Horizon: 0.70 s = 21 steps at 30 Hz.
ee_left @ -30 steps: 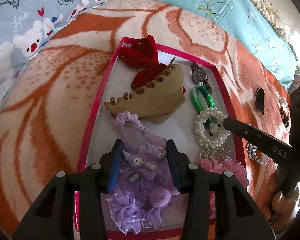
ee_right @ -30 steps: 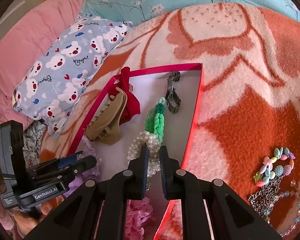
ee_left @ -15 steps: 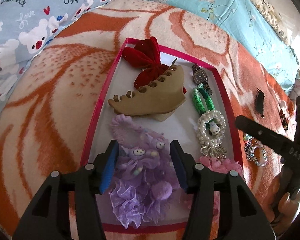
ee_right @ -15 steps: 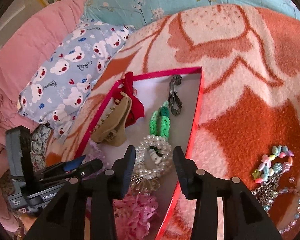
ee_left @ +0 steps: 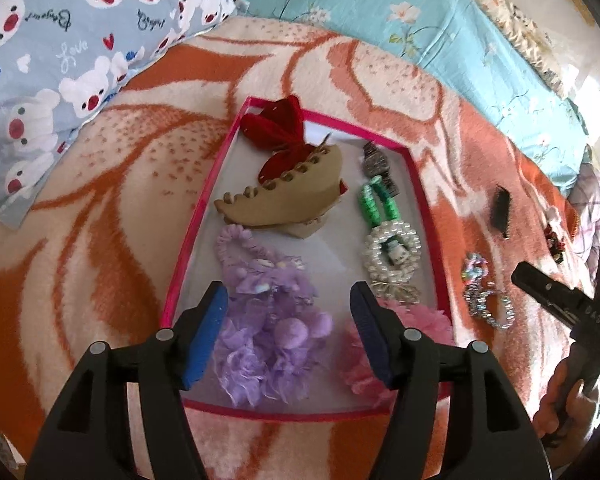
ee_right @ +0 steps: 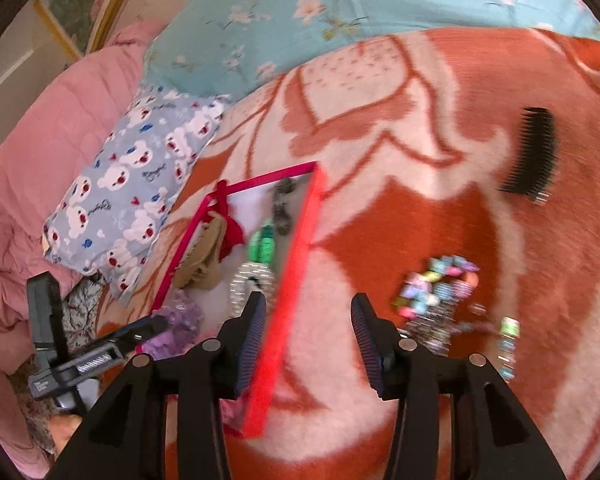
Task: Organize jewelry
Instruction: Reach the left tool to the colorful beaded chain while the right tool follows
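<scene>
A pink-rimmed tray [ee_left: 196, 216] lies on the blanket. It holds a red bow [ee_left: 278, 132], a tan claw clip [ee_left: 288, 196], a watch [ee_left: 374, 164], a green band [ee_left: 376, 204], a pearl bracelet [ee_left: 392, 252], a purple scrunchie [ee_left: 268, 320] and a pink flower piece [ee_left: 420, 320]. My left gripper [ee_left: 288, 336] is open and empty above the purple scrunchie. My right gripper [ee_right: 308, 340] is open and empty over the tray's right rim [ee_right: 296, 272]. Right of it lie a pastel bead bracelet [ee_right: 440, 284] and silver chains [ee_right: 436, 328], which also show in the left wrist view [ee_left: 484, 296].
A black comb clip [ee_right: 534, 156] lies on the orange and cream blanket [ee_right: 380, 240], farther right. A small red and black hair piece [ee_left: 554, 238] lies beyond it. A bear-print pillow [ee_left: 60, 60] and a teal floral quilt [ee_left: 380, 20] border the blanket.
My left gripper opened, let go of the purple scrunchie and pulled back. My right gripper opened, left the pearl bracelet in the tray and swung right toward the loose jewelry on the blanket.
</scene>
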Each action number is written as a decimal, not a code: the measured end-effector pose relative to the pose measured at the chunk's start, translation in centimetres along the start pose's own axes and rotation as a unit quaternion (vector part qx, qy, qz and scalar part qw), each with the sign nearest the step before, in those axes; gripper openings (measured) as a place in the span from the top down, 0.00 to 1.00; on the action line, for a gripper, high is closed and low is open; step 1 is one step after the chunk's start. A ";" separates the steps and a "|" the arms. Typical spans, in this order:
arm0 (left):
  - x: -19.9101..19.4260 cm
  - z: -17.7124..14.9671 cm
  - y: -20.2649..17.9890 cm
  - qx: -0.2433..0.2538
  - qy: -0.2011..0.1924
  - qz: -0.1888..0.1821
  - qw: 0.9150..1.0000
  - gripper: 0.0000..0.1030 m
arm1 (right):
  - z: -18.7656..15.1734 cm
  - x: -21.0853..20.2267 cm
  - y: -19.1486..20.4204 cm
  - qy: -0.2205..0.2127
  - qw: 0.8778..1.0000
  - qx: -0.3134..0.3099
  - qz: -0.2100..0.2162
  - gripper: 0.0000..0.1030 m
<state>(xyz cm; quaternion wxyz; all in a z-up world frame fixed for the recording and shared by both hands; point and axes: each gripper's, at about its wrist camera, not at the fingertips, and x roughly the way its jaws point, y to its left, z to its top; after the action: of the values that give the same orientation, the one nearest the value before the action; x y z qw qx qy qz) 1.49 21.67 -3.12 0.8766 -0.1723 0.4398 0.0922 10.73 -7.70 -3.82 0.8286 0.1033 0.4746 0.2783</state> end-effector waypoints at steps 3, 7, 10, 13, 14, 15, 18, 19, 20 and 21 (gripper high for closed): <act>-0.8 0.0 -1.2 0.011 -0.005 -0.009 1.000 0.39 | -0.3 -1.3 -1.8 -0.008 1.000 0.017 -0.014 0.53; -1.3 -0.3 -3.2 0.032 -0.006 -0.024 0.999 0.39 | -0.9 -2.6 -3.7 -0.014 0.999 0.035 -0.031 0.53; -1.5 -0.6 -4.8 0.048 -0.002 -0.034 0.998 0.39 | -1.5 -3.4 -4.8 -0.016 0.998 0.041 -0.042 0.53; -1.4 -1.0 -6.2 0.060 0.003 -0.044 0.997 0.39 | -2.0 -3.8 -5.6 -0.015 0.998 0.046 -0.050 0.53; -1.4 -1.2 -6.7 0.064 0.005 -0.046 0.997 0.39 | -2.2 -3.9 -5.8 -0.014 0.997 0.045 -0.053 0.53; -1.4 -1.3 -7.2 0.069 0.006 -0.048 0.996 0.39 | -2.3 -3.9 -5.9 -0.013 0.997 0.043 -0.058 0.53; -1.4 -1.7 -8.4 0.082 0.010 -0.054 0.995 0.39 | -2.6 -3.3 -6.5 -0.003 0.997 0.040 -0.070 0.53; -1.3 -1.8 -8.7 0.086 0.011 -0.056 0.995 0.39 | -2.7 -3.0 -6.6 0.001 0.996 0.037 -0.077 0.53; -1.3 -1.9 -9.0 0.089 0.013 -0.058 0.994 0.39 | -2.8 -2.6 -6.7 0.005 0.996 0.034 -0.085 0.53; -1.3 -2.0 -9.3 0.091 0.014 -0.059 0.994 0.39 | -2.9 -2.0 -6.9 0.013 0.995 0.028 -0.096 0.53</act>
<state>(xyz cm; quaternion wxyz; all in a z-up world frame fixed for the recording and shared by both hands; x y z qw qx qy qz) 2.18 12.36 -1.13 0.8865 -0.1185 0.4473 -0.0023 9.99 -14.72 -6.90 0.8417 0.0773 0.5012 0.1855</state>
